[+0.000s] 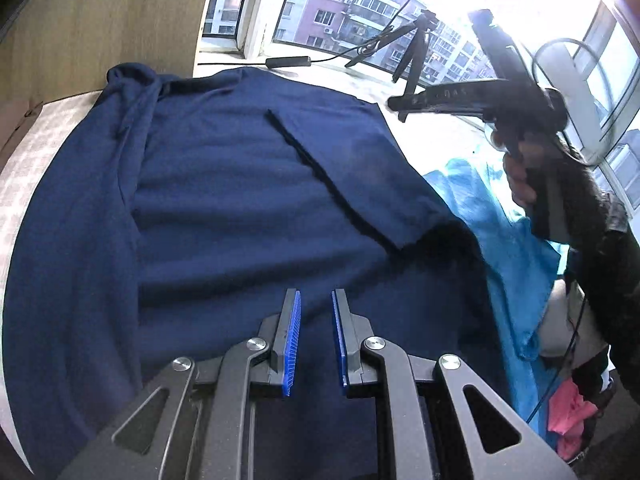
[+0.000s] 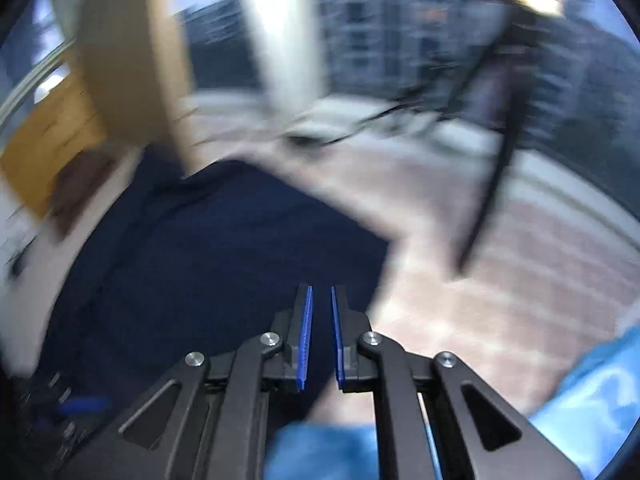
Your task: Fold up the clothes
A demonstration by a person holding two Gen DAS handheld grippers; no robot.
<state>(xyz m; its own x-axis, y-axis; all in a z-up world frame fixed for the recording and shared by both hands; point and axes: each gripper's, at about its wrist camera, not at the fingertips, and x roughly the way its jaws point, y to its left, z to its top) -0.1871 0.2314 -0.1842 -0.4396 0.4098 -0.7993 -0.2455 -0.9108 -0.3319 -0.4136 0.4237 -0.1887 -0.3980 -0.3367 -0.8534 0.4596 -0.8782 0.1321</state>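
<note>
Left wrist view: both tongs [image 1: 316, 300] [image 2: 321, 296] narrow, empty, tilted down over navy shirt [image 1: 240, 200].

Matt navy cloth garment [image 1: 240, 208], ribbed blue pads [image 1: 294, 344] on the matt dark left claw [image 1: 316, 300], shiny metal rivets [image 1: 256, 344].

Navy garment [image 1: 240, 200] and light-blue cloth [image 1: 500, 220] on table [image 1: 28, 152]
</note>
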